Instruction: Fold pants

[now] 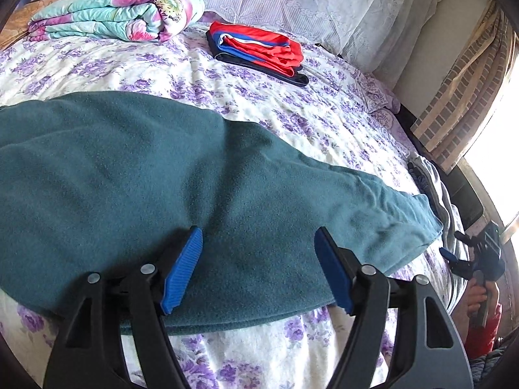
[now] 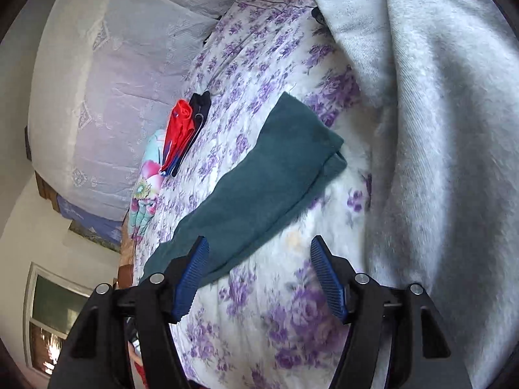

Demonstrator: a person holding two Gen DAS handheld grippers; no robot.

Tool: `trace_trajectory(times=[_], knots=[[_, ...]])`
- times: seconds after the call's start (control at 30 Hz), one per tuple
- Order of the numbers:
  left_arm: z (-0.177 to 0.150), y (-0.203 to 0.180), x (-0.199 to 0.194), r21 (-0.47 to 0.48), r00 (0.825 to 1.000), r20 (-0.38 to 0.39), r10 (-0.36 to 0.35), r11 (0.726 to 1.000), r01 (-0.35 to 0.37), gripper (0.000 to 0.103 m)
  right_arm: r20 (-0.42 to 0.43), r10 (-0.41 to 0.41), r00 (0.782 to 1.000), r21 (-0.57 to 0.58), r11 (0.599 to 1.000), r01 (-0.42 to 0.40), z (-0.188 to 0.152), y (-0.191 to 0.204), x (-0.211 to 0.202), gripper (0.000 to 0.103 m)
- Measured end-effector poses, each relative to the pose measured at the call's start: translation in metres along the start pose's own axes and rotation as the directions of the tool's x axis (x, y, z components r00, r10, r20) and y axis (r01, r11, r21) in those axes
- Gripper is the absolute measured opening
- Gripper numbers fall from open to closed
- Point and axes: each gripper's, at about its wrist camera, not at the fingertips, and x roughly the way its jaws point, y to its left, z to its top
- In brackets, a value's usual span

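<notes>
Bed (image 1: pixel 292 129) filled both views, covered with a white sheet printed with purple flowers. Teal pants (image 1: pixel 146 178) lay flat across its near part, one end running out to the bed's right edge in the left wrist view. A pale grey garment (image 2: pixel 438 146) was heaped beside that end, large in the right wrist view. A rolled floral quilt (image 1: pixel 113 16) sat at the far left by the lace-covered pillows. Near it, apart from the pants, lay a folded red, blue and black garment (image 1: pixel 259 48).

Left gripper (image 1: pixel 258 269) hovered over the pants' near edge, jaws wide apart, nothing gripped. Right gripper (image 2: pixel 259 278) hung over bare sheet beside the pants, jaws spread, holding nothing.
</notes>
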Motion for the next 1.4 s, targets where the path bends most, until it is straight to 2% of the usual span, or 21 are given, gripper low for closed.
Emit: trace_trajectory(times=[0.2, 0.27, 0.37, 0.47, 0.5, 0.6, 0.67, 0.77, 0.8, 0.87, 0.97, 1.0, 1.03, 1.1, 1.13, 1.17, 1.23, 1.3, 1.33, 1.37, 1.4], knots=[[-0.001, -0.003, -0.001, 0.011, 1.0, 0.002, 0.001, 1.0, -0.001, 0.073, 0.065, -0.053, 0.996, 0.046, 0.998, 0.051, 0.013, -0.002, 0.007, 0.065], [-0.002, -0.002, -0.001, 0.01, 1.0, 0.005, -0.002, 1.0, 0.002, 0.073, 0.072, -0.076, 0.994, 0.052, 0.996, 0.073, 0.015, -0.002, 0.01, 0.061], [-0.002, -0.001, -0.004, 0.0, 1.0, 0.014, -0.016, 1.0, 0.016, 0.074, 0.107, -0.115, 0.988, 0.051, 0.993, 0.11, 0.018, -0.009, 0.006, 0.048], [-0.004, -0.001, -0.005, -0.002, 1.0, 0.019, -0.023, 1.0, 0.023, 0.075, 0.176, -0.162, 0.971, 0.06, 0.986, 0.154, 0.017, -0.017, 0.004, 0.019], [-0.004, -0.001, -0.006, -0.001, 1.0, 0.019, -0.023, 1.0, 0.023, 0.076, 0.199, -0.174, 0.964, 0.058, 0.985, 0.165, 0.016, -0.02, 0.005, 0.004], [-0.005, 0.0, -0.009, -0.01, 0.999, 0.027, -0.026, 1.0, 0.026, 0.076, 0.248, -0.146, 0.958, 0.061, 0.989, 0.136, 0.014, -0.026, 0.003, 0.005], [-0.007, 0.006, -0.021, -0.059, 0.998, 0.044, -0.046, 0.997, 0.048, 0.076, 0.286, -0.128, 0.95, 0.041, 0.992, 0.122, 0.01, -0.013, 0.0, 0.005], [-0.01, 0.021, -0.049, -0.14, 0.993, 0.08, -0.092, 0.985, 0.102, 0.085, 0.302, -0.107, 0.947, -0.158, 0.974, 0.161, 0.007, 0.047, 0.013, 0.005], [-0.011, 0.033, -0.065, -0.174, 0.99, 0.108, -0.09, 0.979, 0.108, 0.087, 0.305, -0.098, 0.947, -0.253, 0.951, 0.18, 0.003, 0.075, 0.021, 0.005], [-0.013, 0.055, -0.089, -0.24, 0.988, 0.152, -0.027, 0.969, 0.063, 0.09, 0.299, -0.068, 0.952, -0.42, 0.886, 0.195, -0.011, 0.127, 0.041, 0.005], [-0.027, 0.109, -0.124, -0.392, 0.976, 0.205, 0.078, 0.92, 0.008, 0.09, 0.239, -0.022, 0.971, -0.67, 0.72, 0.181, -0.054, 0.206, 0.083, 0.005], [-0.034, 0.124, -0.129, -0.439, 0.973, 0.211, 0.092, 0.899, 0.01, 0.09, 0.202, -0.016, 0.979, -0.749, 0.641, 0.165, -0.077, 0.231, 0.103, 0.005], [-0.039, 0.133, -0.133, -0.451, 0.971, 0.226, 0.078, 0.892, 0.033, 0.086, 0.166, -0.023, 0.986, -0.804, 0.576, 0.149, -0.096, 0.247, 0.118, 0.005], [-0.045, 0.133, -0.138, -0.4, 0.968, 0.248, 0.042, 0.914, 0.063, 0.081, 0.088, -0.068, 0.994, -0.89, 0.443, 0.109, -0.138, 0.269, 0.155, 0.005], [-0.046, 0.126, -0.135, -0.358, 0.97, 0.23, 0.073, 0.934, 0.015, 0.081, 0.038, -0.117, 0.992, -0.923, 0.376, 0.08, -0.161, 0.274, 0.177, 0.005], [-0.047, 0.12, -0.13, -0.323, 0.971, 0.211, 0.112, 0.946, -0.039, 0.081, -0.002, -0.164, 0.987, -0.943, 0.328, 0.052, -0.178, 0.276, 0.194, 0.005], [-0.049, 0.097, -0.113, -0.214, 0.95, 0.175, 0.26, 0.951, -0.221, 0.084, 0.017, -0.245, 0.969, -0.972, 0.225, 0.074, -0.2, 0.275, 0.212, 0.007], [-0.051, 0.074, -0.1, -0.111, 0.908, 0.169, 0.384, 0.923, -0.37, 0.087, 0.023, -0.262, 0.965, -0.978, 0.195, 0.077, -0.205, 0.28, 0.211, 0.014], [-0.052, 0.073, -0.101, -0.098, 0.903, 0.169, 0.394, 0.919, -0.383, 0.09, 0.002, -0.258, 0.966, -0.978, 0.2, 0.056, -0.202, 0.282, 0.208, 0.03], [-0.051, 0.074, -0.102, -0.1, 0.911, 0.168, 0.378, 0.925, -0.365, 0.093, -0.035, -0.241, 0.97, -0.975, 0.222, 0.02, -0.199, 0.283, 0.202, 0.041], [-0.052, 0.08, -0.104, -0.123, 0.922, 0.172, 0.346, 0.936, -0.329, 0.093, -0.07, -0.218, 0.973, -0.969, 0.245, -0.015, -0.196, 0.283, 0.195, 0.044]])
